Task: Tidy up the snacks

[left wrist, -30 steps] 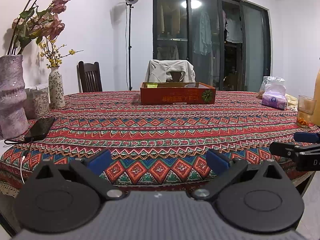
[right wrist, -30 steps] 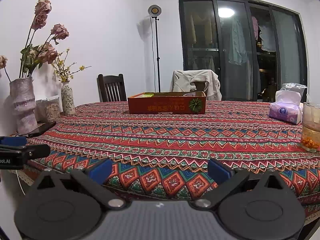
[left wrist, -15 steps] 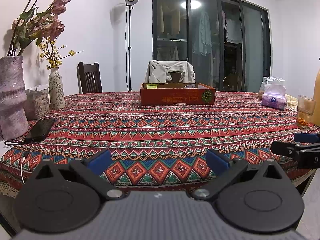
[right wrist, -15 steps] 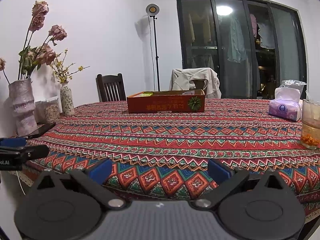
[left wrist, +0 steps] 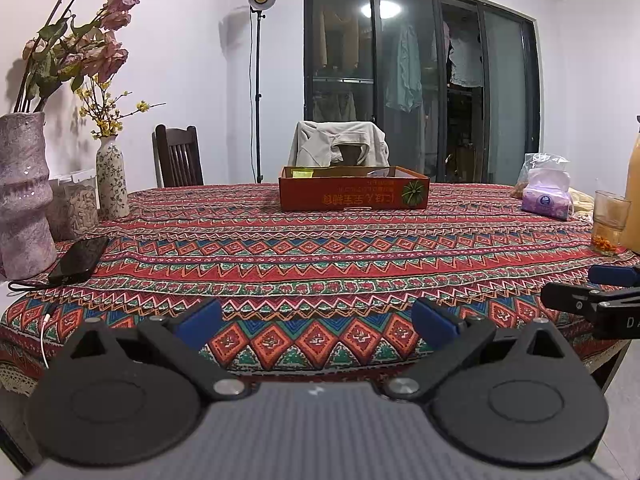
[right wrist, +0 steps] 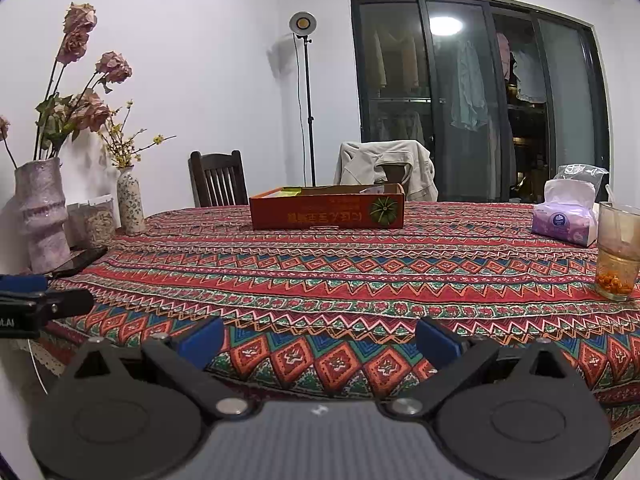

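Observation:
A shallow red cardboard box (left wrist: 354,193) (right wrist: 327,212) stands at the far middle of the table, with a yellow-green packet corner (left wrist: 302,173) and other items showing above its rim. My left gripper (left wrist: 316,322) hangs open over the near table edge, nothing between its blue pads. My right gripper (right wrist: 318,342) is also open and empty at the near edge. Each gripper's tip shows in the other's view: the right one (left wrist: 588,296) at the right edge, the left one (right wrist: 44,300) at the left edge.
The table wears a red patterned cloth (left wrist: 320,256). At the left stand a large vase (left wrist: 24,188), a small vase (left wrist: 112,178), a jar (left wrist: 78,204) and a phone (left wrist: 80,260) on a cable. At the right are a tissue pack (left wrist: 546,196) and a glass (right wrist: 618,252). Chairs stand behind.
The left view is nearly unchanged. The right view has shifted slightly, the box and table drifting a little; both grippers stay open and empty.

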`<state>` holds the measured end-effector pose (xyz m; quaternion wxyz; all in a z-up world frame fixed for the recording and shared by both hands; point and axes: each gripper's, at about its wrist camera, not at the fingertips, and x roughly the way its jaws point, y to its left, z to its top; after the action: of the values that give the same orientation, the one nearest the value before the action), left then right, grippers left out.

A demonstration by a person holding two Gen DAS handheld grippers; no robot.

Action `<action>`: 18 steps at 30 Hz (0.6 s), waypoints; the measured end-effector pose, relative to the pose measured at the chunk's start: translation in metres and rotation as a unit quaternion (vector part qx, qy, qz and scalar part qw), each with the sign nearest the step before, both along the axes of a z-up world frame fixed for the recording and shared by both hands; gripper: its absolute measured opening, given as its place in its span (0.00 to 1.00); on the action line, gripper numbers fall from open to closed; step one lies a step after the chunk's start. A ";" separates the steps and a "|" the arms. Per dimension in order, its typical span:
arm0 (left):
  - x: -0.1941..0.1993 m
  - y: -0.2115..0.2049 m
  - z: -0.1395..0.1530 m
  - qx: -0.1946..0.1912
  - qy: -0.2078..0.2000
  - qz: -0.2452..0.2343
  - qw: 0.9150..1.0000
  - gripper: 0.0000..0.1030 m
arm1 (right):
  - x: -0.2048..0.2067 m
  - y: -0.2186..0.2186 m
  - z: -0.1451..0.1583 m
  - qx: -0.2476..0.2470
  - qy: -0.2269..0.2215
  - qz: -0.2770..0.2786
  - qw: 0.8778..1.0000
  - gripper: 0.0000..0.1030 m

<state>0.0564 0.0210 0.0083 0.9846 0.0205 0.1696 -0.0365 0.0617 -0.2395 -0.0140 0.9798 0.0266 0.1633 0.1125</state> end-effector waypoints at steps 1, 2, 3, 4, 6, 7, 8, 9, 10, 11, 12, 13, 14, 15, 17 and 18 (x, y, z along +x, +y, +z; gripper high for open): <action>0.000 0.000 0.000 0.000 0.000 0.000 1.000 1.00 | 0.000 0.000 0.000 0.000 0.000 0.000 1.000 0.99; 0.000 0.000 0.000 0.000 0.000 0.000 1.000 1.00 | 0.000 0.000 0.000 0.000 0.000 -0.001 1.000 0.99; 0.000 0.000 0.000 0.000 0.000 0.001 1.000 1.00 | 0.000 0.000 0.000 0.000 0.000 -0.001 1.000 0.99; 0.000 0.000 0.000 0.000 0.000 0.000 1.000 1.00 | -0.001 0.000 0.000 0.000 0.000 -0.001 1.000 0.99; -0.001 0.000 0.000 0.000 -0.001 0.001 1.000 1.00 | -0.001 -0.001 0.000 0.001 0.000 -0.003 1.000 0.99; -0.001 0.000 0.000 0.000 -0.002 0.001 1.000 1.00 | -0.001 -0.001 0.000 0.002 0.000 -0.003 1.000 0.99; -0.001 0.000 0.001 -0.001 -0.002 0.002 1.000 1.00 | -0.001 -0.001 0.000 0.004 0.000 -0.003 1.000 0.99; -0.002 0.000 0.001 -0.001 -0.003 0.002 1.000 1.00 | -0.001 -0.002 0.001 0.006 0.001 -0.002 1.000 0.99; -0.001 0.000 0.001 -0.001 -0.001 0.002 1.000 1.00 | -0.001 -0.002 0.001 0.007 0.001 -0.002 1.000 0.99; -0.001 0.000 0.001 -0.001 0.003 0.002 1.000 1.00 | -0.001 -0.003 0.001 0.007 0.001 -0.003 1.000 0.99; 0.000 0.000 0.000 -0.001 0.005 0.002 1.000 1.00 | -0.001 -0.003 0.001 0.007 0.001 -0.003 1.000 0.99; 0.000 0.000 0.000 -0.001 0.005 0.002 1.000 1.00 | -0.001 -0.003 0.000 0.007 0.001 -0.002 1.000 0.99; 0.000 0.000 0.000 -0.001 0.005 0.002 1.000 1.00 | -0.001 -0.003 0.000 0.007 0.001 -0.002 1.000 0.99; 0.000 0.000 0.000 -0.001 0.003 0.003 1.000 1.00 | -0.001 -0.003 0.000 0.007 0.001 -0.002 1.000 0.99; -0.001 0.001 0.001 -0.001 0.001 0.001 1.000 1.00 | -0.001 -0.003 0.000 0.006 0.002 -0.001 1.000 0.99; 0.000 0.001 0.001 -0.002 0.000 0.001 1.000 1.00 | -0.001 -0.003 0.000 0.006 0.001 -0.001 1.000 0.99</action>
<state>0.0559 0.0221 0.0095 0.9848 0.0187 0.1691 -0.0360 0.0604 -0.2426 -0.0139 0.9795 0.0328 0.1640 0.1123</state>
